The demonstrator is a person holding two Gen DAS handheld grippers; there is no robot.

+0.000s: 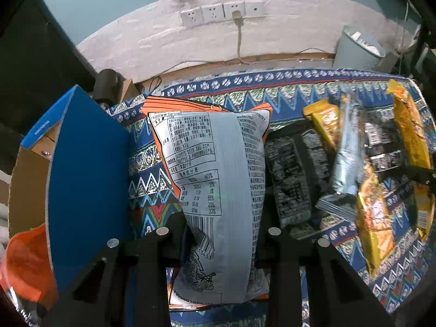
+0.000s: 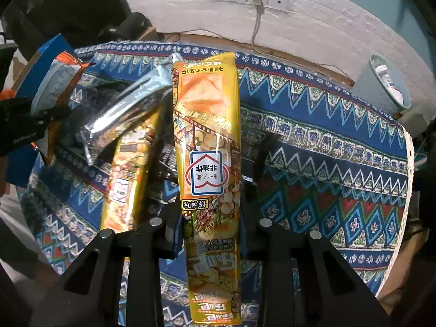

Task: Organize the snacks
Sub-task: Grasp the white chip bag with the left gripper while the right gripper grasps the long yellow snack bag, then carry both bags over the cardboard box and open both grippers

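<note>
In the left wrist view my left gripper (image 1: 218, 234) is shut on a puffy snack bag (image 1: 212, 163), grey on the back with orange edges and printed text, held above the patterned tablecloth (image 1: 147, 190). In the right wrist view my right gripper (image 2: 209, 234) is shut on a long yellow snack pack (image 2: 207, 136), which lies lengthwise between the fingers. On the cloth beside it lie a second yellow pack (image 2: 130, 177) and a silver pack (image 2: 128, 109). The orange-edged bag (image 2: 57, 81) also shows at the far left of that view.
An open blue cardboard box (image 1: 87, 177) stands left of the held bag, with something orange inside. To the right lie a black packet (image 1: 294, 174), a silver pack (image 1: 348, 150) and yellow packs (image 1: 373, 218). A grey bin (image 2: 387, 87) stands beyond the table's right edge (image 2: 408, 163).
</note>
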